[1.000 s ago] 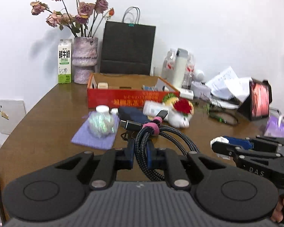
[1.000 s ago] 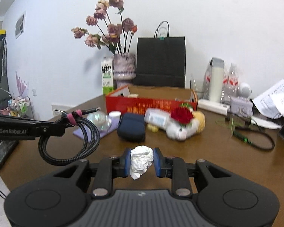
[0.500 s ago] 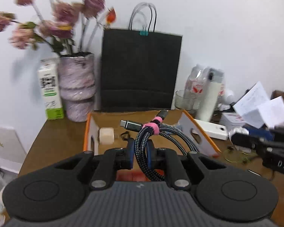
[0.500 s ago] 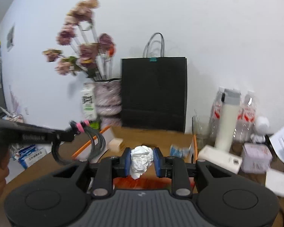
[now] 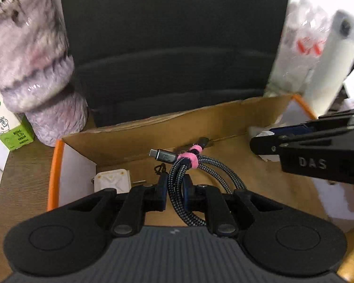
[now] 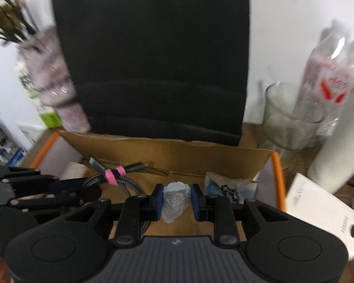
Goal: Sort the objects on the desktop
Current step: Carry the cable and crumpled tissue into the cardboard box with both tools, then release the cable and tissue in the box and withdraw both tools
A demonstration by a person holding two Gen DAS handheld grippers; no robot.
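**Both grippers loaded above the open box**

While the black paper bag point(image 5: 172, 47) fills the far side of both views, the two grippers hang over the cardboard box point(image 5: 167, 127), each with something pinched. The left gripper point(image 5: 175, 192) is clenched on a braided cable point(image 5: 214, 167), coiled into a flat bundle and bound by a pink tie point(image 5: 191, 158). The coil's long axis runs away from the camera towards the box's far wall, and the metal plug point(image 5: 161, 154) sticks out of the far end, pointing left. The bundle sits above the box floor, near the left half; whether it touches the cardboard I cannot tell.

Over on the right, the right gripper point(image 6: 177, 199) grips a crumpled white paper wad point(image 6: 175, 199), its pads pressed on either side and the lump bulging below them. It hovers above the box's middle-right stretch.

Inside the box, a white square block point(image 5: 111, 179) lies in the near-left corner, and a bluish crumpled packet point(image 6: 226, 185) lies at the far right by the orange-edged wall. Beyond the box, a mottled purple vase point(image 5: 35, 70) stands at far left with a milk carton point(image 5: 7, 122) just beside it. At far right stand a glass beaker point(image 6: 288, 122) and plastic bottles point(image 6: 328, 82), all blurred.
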